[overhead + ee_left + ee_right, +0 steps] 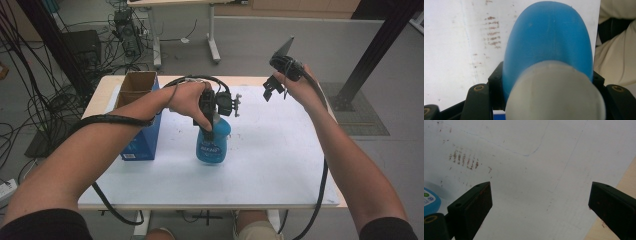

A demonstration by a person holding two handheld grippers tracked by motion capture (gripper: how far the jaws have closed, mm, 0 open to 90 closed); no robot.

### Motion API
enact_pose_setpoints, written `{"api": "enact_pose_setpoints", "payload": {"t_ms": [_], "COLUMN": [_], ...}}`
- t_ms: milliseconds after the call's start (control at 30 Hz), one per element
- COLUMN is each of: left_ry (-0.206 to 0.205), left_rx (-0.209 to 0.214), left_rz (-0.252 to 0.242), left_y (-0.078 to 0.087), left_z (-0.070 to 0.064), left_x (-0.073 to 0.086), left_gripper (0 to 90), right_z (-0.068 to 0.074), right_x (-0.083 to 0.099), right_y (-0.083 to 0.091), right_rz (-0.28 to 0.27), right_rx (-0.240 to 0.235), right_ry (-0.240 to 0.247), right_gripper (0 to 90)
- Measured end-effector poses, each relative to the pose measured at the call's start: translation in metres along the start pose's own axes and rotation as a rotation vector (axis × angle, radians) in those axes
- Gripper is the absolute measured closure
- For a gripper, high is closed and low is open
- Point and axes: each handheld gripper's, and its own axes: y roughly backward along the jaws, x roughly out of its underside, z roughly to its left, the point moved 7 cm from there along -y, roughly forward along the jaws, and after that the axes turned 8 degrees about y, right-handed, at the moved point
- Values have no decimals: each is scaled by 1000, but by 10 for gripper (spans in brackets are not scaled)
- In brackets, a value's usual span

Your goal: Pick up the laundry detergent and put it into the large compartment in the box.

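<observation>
- Blue spray bottle (549, 42) stands on the desk (280, 165), pinched near its top between the left tool's (207, 117) jaws.
- Right tool (540, 202) hangs spread wide above the desk, empty.

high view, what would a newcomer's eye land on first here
The bright blue spray bottle standing mid-table, with the left gripper clamped around its top from above. Next, the right gripper held up over the far right of the white table, jaws wide apart and empty. A blue cardboard box stands open at the left.
</observation>
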Motion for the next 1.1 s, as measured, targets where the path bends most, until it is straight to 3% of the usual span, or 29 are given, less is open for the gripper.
{"api": "enact_pose_setpoints", "payload": {"t_ms": [300, 467, 767, 933, 1067, 1100], "left_ry": [168, 339, 603, 745, 834, 876], "left_rx": [-62, -76, -150, -202, -246, -250], "left_rz": [6, 18, 13, -9, -5, -17], "left_y": [35, 59, 109, 144, 165, 171], "left_z": [-3, 3, 17, 29, 38, 41], "left_x": [-3, -2, 14, 33, 48, 55], "left_gripper": [382, 382, 383, 383, 383, 382], "right_z": [1, 0, -2, -2, -2, -1], "right_x": [3, 7, 12, 15, 18, 18], "right_y": [3, 5, 3, 6, 9, 10], "right_rz": [-9, -23, -21, -34, -44, -49], "right_rx": [-8, -17, -32, -50, -56, -58], "right_ry": [8, 11, 15, 15, 19, 18], "right_gripper": [53, 53, 53, 53, 53, 53]}}
